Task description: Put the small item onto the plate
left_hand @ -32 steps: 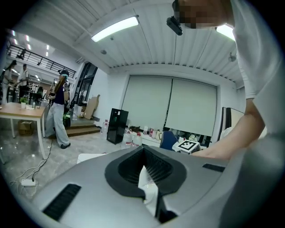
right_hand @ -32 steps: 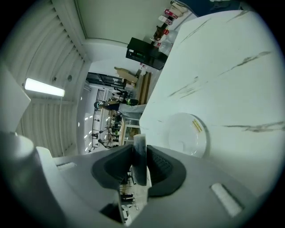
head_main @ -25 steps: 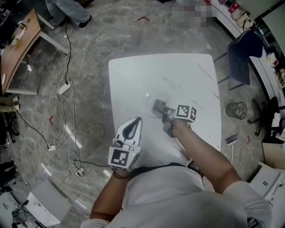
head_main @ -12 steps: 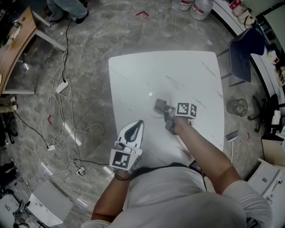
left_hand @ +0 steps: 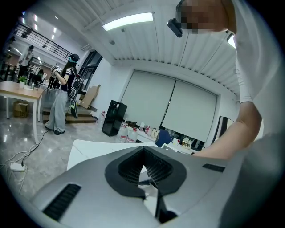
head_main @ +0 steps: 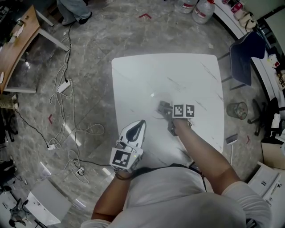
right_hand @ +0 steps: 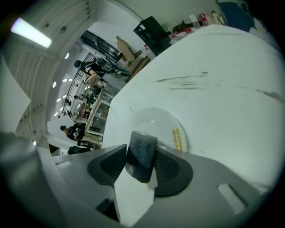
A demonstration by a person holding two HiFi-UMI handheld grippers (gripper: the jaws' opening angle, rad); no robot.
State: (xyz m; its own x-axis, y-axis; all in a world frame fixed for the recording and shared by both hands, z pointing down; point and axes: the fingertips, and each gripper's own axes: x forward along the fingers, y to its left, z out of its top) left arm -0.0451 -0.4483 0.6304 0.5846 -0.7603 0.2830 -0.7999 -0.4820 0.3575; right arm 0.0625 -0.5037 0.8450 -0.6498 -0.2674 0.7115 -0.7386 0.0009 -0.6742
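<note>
A small dark grey block (right_hand: 141, 153) stands between the pads of my right gripper (right_hand: 140, 160), whose jaws are opening; both pads still look to be touching it. Just beyond it a clear round plate (right_hand: 156, 122) with a yellow label lies on the white table (head_main: 133, 80). In the head view the block (head_main: 164, 107) and the right gripper (head_main: 168, 112) are at the plate (head_main: 154, 99) near the table's middle. My left gripper (head_main: 133, 131) hovers at the table's near left edge, shut and empty, jaws meeting in its own view (left_hand: 143, 171).
A blue chair (head_main: 242, 58) and a wire bin (head_main: 236, 110) stand right of the table. Cables and a power strip (head_main: 67, 129) lie on the floor at the left, beside a wooden desk (head_main: 18, 49). Water bottles (head_main: 202, 9) stand at the far side.
The right gripper with the dark block has stayed at the plate, shifting only slightly. The left gripper has hardly moved. The head view has drifted a little.
</note>
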